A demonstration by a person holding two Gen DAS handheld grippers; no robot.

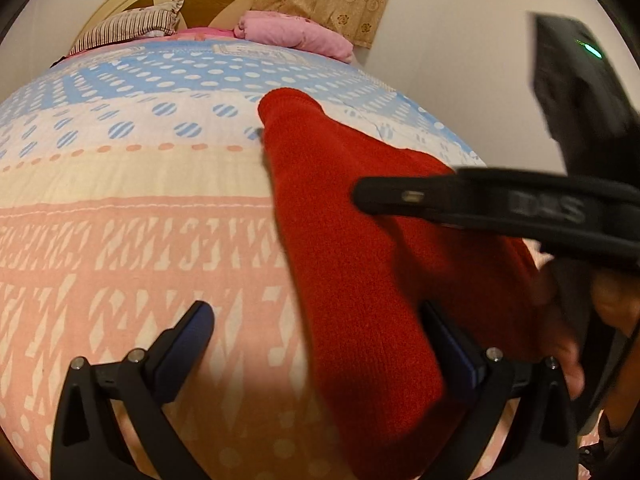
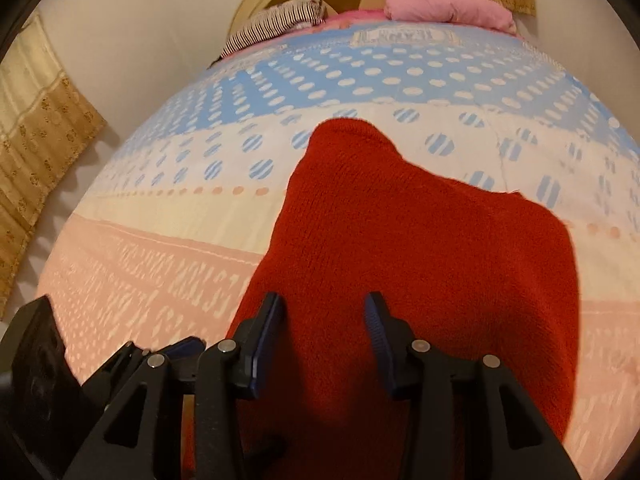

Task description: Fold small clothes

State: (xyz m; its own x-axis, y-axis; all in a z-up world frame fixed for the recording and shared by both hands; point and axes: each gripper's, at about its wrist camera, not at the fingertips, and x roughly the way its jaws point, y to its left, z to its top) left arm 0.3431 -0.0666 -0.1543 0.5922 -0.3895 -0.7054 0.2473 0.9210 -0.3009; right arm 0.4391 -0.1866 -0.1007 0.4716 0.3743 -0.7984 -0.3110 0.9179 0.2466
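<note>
A red knitted garment lies flat on the patterned bedspread, one narrow end reaching toward the headboard. The right gripper tilts steeply down over its near part, jaws partly apart and clamping nothing. The left gripper angles down beside it, jaws spread wide, straddling the garment's near left edge without pinching it.

Both wrist views look steeply down past their tongs, close over the bed, facing the headboard; both share the red garment.
</note>
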